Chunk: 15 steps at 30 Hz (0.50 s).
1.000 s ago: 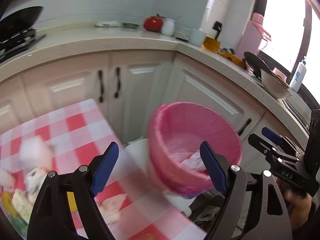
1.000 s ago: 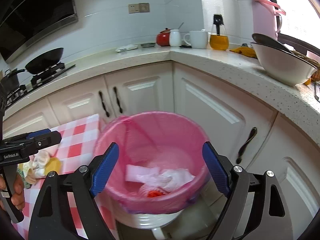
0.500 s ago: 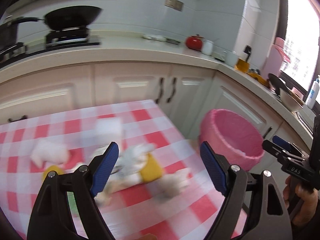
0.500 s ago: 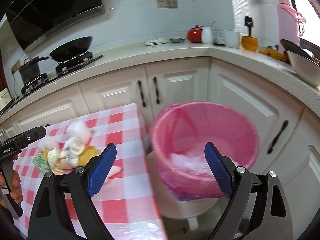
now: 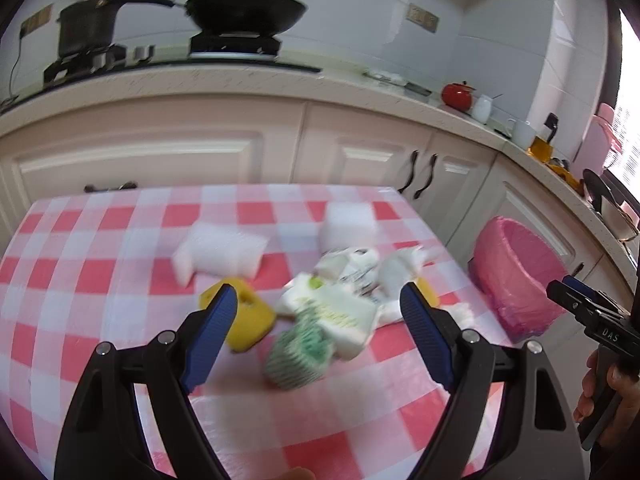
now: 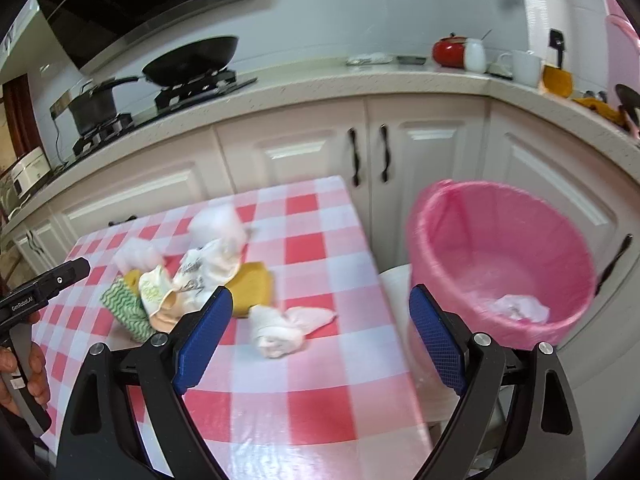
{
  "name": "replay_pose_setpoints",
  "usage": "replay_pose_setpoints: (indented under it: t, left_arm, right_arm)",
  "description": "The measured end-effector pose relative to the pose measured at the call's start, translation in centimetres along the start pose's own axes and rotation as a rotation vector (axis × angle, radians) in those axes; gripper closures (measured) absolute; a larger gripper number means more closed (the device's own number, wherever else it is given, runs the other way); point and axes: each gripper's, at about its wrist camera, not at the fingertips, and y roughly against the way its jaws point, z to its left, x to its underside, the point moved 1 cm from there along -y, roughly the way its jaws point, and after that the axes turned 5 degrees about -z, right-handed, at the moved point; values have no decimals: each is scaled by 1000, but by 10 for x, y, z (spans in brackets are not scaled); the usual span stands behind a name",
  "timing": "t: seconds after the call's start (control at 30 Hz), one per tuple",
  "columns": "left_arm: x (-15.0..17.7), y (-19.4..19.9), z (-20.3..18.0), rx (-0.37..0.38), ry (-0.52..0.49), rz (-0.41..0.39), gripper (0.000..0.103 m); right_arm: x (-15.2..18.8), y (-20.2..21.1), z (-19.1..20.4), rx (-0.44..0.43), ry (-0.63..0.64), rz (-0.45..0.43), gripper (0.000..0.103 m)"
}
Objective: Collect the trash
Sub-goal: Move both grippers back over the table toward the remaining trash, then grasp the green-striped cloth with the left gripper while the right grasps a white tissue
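A heap of trash lies on the red-checked table (image 5: 100,280): a green-patterned cloth (image 5: 298,352), a white wrapper (image 5: 340,308), yellow sponges (image 5: 244,316) and white foam pieces (image 5: 224,252). My left gripper (image 5: 318,312) hangs open just above and in front of this heap, nothing between its fingers. In the right wrist view a crumpled white tissue (image 6: 280,328) lies alone near the table's right edge, beside the heap (image 6: 192,276). My right gripper (image 6: 320,324) is open and empty over that edge. The pink-lined bin (image 6: 500,264) stands to the right of the table, with white trash (image 6: 516,306) inside.
White cabinets (image 6: 420,152) and a counter run behind the table and bin. A wok (image 5: 244,12) and a pot (image 5: 86,30) sit on the stove. A red pot (image 6: 450,52), cups and a bowl stand along the counter. A hand (image 5: 608,388) holds the right gripper's handle.
Both grippers have swung left from the pink bin toward the table. The trash heap has come into the left gripper's view, and the bin has slid to the right in both views.
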Motion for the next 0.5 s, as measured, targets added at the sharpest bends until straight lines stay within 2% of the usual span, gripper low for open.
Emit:
replay_pose_setpoints:
  t: [0.17,0.5]
  left_arm:
    - [14,0,22,-19,18,29,22]
    - [34,-17,38,-11,38,90,24]
  right_arm:
    - [8,-19,23,-25,20,41,19]
    - [23,-63,50,-27,33,124,19]
